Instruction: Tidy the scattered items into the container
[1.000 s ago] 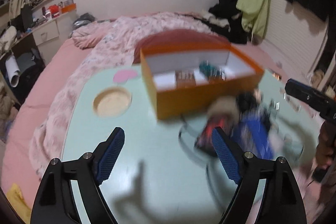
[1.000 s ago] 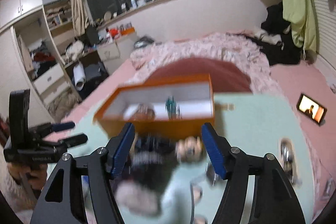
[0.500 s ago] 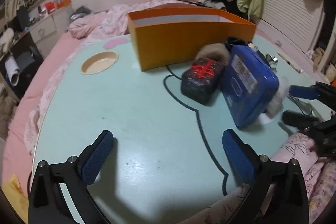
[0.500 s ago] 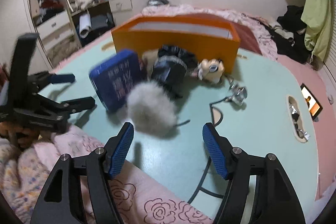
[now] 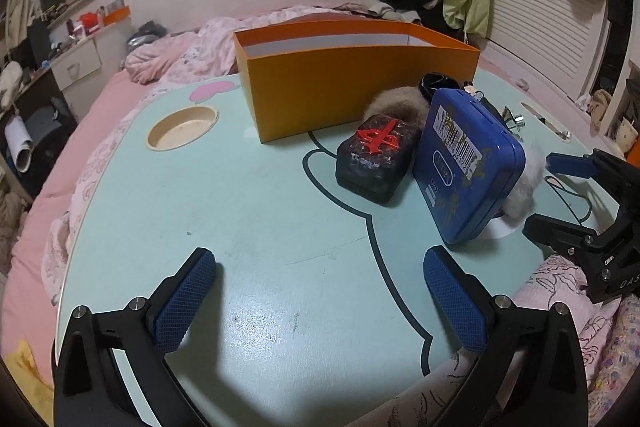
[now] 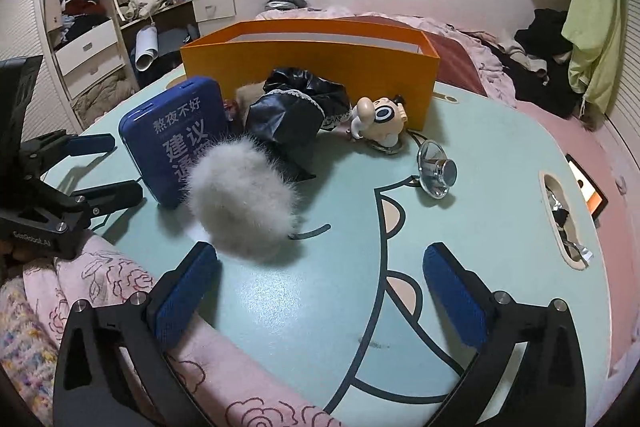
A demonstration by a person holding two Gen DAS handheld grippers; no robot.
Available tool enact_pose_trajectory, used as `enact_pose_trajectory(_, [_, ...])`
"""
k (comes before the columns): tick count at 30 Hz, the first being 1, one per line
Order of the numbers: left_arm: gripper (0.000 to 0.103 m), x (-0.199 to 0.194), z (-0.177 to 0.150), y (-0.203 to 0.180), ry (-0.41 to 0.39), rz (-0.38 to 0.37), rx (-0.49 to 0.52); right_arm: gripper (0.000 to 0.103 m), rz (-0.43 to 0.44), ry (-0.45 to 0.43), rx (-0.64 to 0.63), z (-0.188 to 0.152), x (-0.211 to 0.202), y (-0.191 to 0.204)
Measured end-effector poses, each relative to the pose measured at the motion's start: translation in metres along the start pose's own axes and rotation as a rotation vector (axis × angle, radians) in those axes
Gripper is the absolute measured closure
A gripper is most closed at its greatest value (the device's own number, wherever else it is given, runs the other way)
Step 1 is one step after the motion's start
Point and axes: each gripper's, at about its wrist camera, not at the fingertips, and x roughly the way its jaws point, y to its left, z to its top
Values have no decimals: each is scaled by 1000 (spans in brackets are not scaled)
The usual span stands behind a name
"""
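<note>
Left wrist view first: the left gripper (image 5: 320, 291) hangs low over the pale green table (image 5: 248, 211). Its jaws have just been opening and now stand wide, with only bare table between them. On the far left of the table is a round tan dish hole (image 5: 182, 127). Next comes the big orange box (image 5: 352, 91), which is the container. It stands at the far side of the table, and its inside cannot be seen from here. Right in front of it sits a dark block with a red mark (image 5: 378, 157). A brown fluffy ball (image 5: 396, 101) peeks out behind that block. A blue tin (image 5: 466, 163) leans up on its edge just beside the block. At the far right, the right gripper (image 5: 560, 195) shows from the side, near the tin.

Right wrist view now, again from the left. The other gripper sits at the left edge. Then comes the blue tin, and a grey fluffy ball (image 6: 240, 203) rests against it. Behind them is a black shiny bag (image 6: 296, 111), touching the orange box. A small cream toy figure (image 6: 380, 119) stands just beside the box's right corner. A silver metal thing (image 6: 436, 171) lies further right. The right gripper's jaws have just been opening and are wide, with nothing between them. The grey ball is just beyond the left jaw.
</note>
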Motion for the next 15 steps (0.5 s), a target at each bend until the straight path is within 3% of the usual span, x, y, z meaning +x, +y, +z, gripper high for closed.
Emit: enact_pose_trajectory(15, [0, 0, 0, 0, -1, 0, 0, 0, 0, 0, 0, 0, 0, 1])
